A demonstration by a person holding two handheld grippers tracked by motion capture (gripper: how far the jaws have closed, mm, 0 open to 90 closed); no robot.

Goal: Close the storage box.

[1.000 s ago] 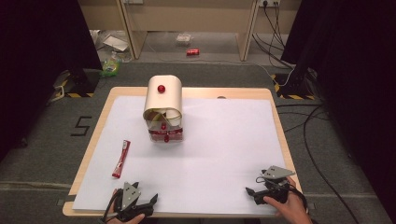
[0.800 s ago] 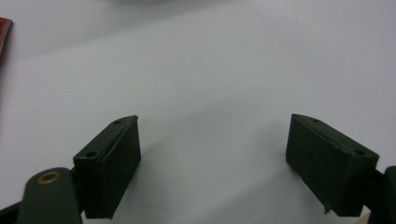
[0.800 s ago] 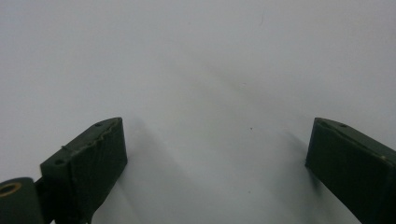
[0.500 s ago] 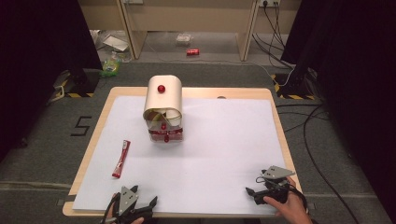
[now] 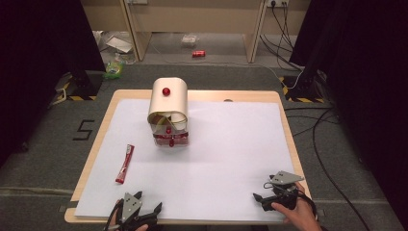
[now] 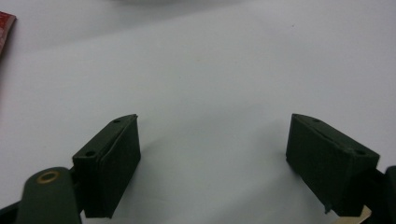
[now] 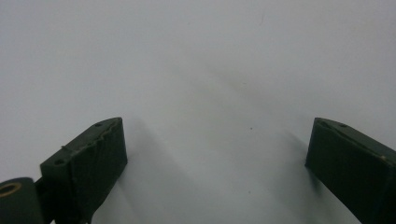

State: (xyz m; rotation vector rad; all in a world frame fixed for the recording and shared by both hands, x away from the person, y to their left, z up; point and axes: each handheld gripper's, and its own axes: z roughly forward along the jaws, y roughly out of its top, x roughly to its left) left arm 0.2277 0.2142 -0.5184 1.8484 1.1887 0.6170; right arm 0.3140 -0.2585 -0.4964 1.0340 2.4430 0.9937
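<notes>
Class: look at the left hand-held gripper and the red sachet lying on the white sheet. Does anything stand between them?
Nothing visible does. Bare white sheet lies between the open left hand-held gripper and the red sachet.

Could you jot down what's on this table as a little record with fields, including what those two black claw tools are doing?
Surface: wooden table covered by a white sheet
Container: cream round-topped box with a red knob, far left of centre, its front open
Loose item: thin red sachet, flat near the left edge
Left gripper: open, empty, at the near edge
Right gripper: open, empty, near right corner
Contact: neither gripper touches the box or sachet
</notes>
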